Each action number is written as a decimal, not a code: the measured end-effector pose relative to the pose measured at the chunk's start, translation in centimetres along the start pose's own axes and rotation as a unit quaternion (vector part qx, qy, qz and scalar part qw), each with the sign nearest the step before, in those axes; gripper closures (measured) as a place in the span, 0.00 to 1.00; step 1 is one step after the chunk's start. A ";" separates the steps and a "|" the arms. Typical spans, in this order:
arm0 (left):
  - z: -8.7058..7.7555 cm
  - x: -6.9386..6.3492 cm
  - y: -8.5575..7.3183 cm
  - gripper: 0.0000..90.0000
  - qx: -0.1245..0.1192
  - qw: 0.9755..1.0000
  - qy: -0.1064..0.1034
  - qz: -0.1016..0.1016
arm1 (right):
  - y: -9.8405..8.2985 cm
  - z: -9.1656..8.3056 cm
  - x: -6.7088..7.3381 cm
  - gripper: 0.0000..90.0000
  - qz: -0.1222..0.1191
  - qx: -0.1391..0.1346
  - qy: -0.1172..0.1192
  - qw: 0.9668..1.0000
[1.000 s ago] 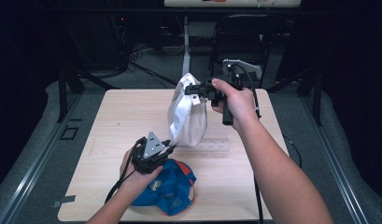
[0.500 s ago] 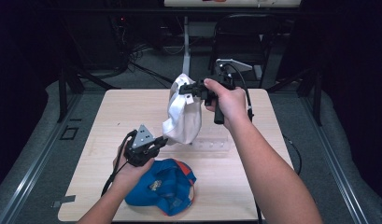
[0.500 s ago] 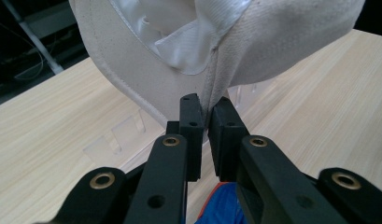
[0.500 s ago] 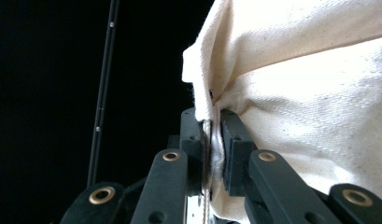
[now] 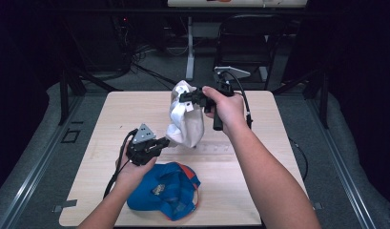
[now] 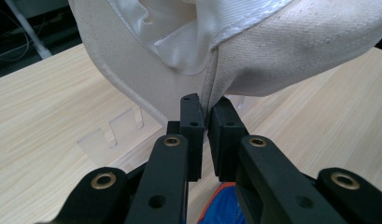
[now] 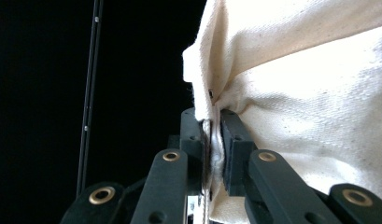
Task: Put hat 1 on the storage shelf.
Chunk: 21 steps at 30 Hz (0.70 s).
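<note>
A cream-white cap (image 5: 185, 121) hangs above the wooden table (image 5: 87, 143). My right gripper (image 5: 183, 99) is shut on its upper edge; in the right gripper view the jaws (image 7: 211, 116) pinch a seam of the cloth (image 7: 319, 93). From the lower left, my left gripper (image 5: 166, 141) is shut on the cap's bottom rim. The left gripper view has both pads (image 6: 209, 109) pressed on the fabric edge (image 6: 296, 46), with the white lining above. A blue cap (image 5: 166, 191) with orange trim lies on the table near the front, under my left wrist.
A clear plastic strip with slots (image 6: 111, 135) lies flat on the table below the white cap. A dark chair (image 5: 250, 28) and cables stand beyond the far edge. The table's left half is bare wood.
My left gripper left the blue cap, moved up and right to the white cap's lower rim and shut on it. The right hand shifted left and slightly down with the cap.
</note>
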<state>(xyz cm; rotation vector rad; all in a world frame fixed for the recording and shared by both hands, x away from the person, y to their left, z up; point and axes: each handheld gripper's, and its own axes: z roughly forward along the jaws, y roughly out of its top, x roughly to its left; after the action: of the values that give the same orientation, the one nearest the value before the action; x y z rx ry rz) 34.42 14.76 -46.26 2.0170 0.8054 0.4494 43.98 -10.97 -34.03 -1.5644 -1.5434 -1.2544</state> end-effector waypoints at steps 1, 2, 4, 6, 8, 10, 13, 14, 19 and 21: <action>0.0 0.1 -0.1 0.95 0.000 1.000 -0.003 -0.001 | 0.0 0.1 -0.1 0.91 0.000 0.001 -0.001 1.000; 0.0 0.1 -0.1 0.94 0.000 1.000 -0.003 -0.001 | 0.0 0.1 -0.1 0.91 0.000 0.001 -0.001 1.000; 0.2 0.4 -0.5 0.94 -0.001 1.000 -0.007 -0.003 | -0.1 0.2 -0.1 0.91 0.000 0.001 -0.003 1.000; 0.3 0.6 -0.9 0.94 -0.003 1.000 -0.005 -0.007 | -0.3 0.6 -0.1 0.91 0.000 0.004 -0.009 1.000; 0.3 0.8 -1.4 0.94 -0.004 1.000 -0.006 -0.009 | -0.3 0.9 -0.2 0.91 -0.002 0.010 -0.011 1.000; 0.3 1.1 -1.6 0.94 -0.005 1.000 -0.013 -0.012 | -0.3 1.1 -0.3 0.91 -0.004 0.013 -0.011 1.000; 0.5 1.3 -1.7 0.94 -0.001 1.000 -0.016 -0.012 | -0.4 1.5 -0.2 0.91 -0.002 0.013 -0.012 1.000; 0.5 1.3 -1.7 0.94 -0.001 1.000 -0.016 -0.012 | -0.4 1.5 -0.2 0.91 -0.003 0.015 -0.013 1.000; 0.7 1.2 -2.0 0.94 0.004 1.000 -0.007 -0.011 | -0.3 1.6 -0.6 0.91 -0.004 0.015 -0.019 1.000; 0.8 1.3 -2.3 0.94 0.005 1.000 -0.010 -0.014 | -0.4 1.7 -0.8 0.91 -0.002 0.013 -0.019 1.000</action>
<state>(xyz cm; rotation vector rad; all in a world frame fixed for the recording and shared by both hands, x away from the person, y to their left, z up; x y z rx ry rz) 34.96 16.12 -48.60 2.0131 0.8239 0.4099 44.03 -9.72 -35.45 -1.5771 -1.5819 -1.2083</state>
